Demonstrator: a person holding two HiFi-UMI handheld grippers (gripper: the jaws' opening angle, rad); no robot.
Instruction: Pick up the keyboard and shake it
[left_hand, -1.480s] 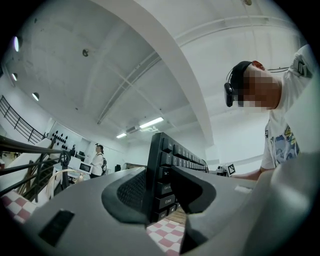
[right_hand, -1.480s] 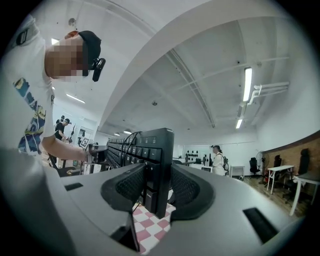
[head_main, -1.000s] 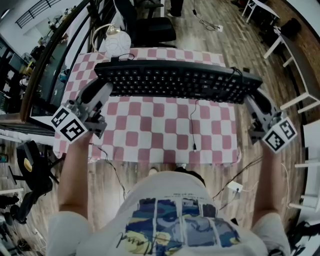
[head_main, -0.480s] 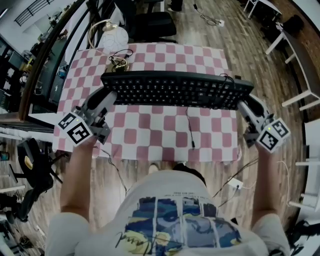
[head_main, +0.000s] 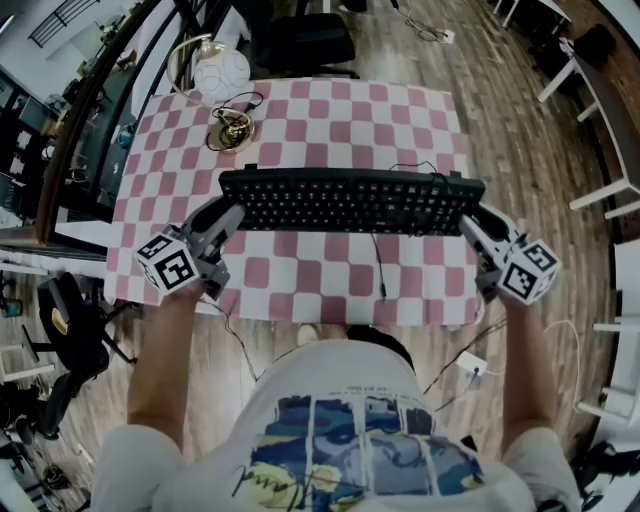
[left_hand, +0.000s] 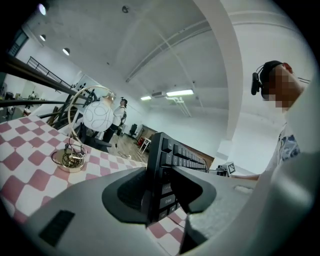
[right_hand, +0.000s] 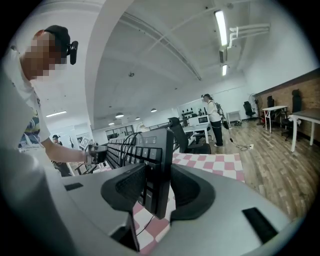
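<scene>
The black keyboard (head_main: 352, 200) hangs in the air above the pink-and-white checked table (head_main: 320, 120), held level by its two ends. My left gripper (head_main: 228, 212) is shut on the keyboard's left end (left_hand: 157, 180), the edge pinched between both pads. At the other side my right gripper (head_main: 468, 218) is shut on the right end (right_hand: 157, 170) in the same way. The keyboard's black cable (head_main: 380, 262) dangles from its underside toward the table's near edge.
A gold-based lamp with a white globe (head_main: 222, 75) and a coiled wire stands at the table's far left (left_hand: 72, 159). An office chair (head_main: 300, 40) stands beyond the table. White tables (head_main: 600, 110) line the right side. A person stands far off (right_hand: 212, 120).
The keyboard, with both grippers on it, has moved toward me and lower in the head view, uncovering the lamp base and more of the far tablecloth.
</scene>
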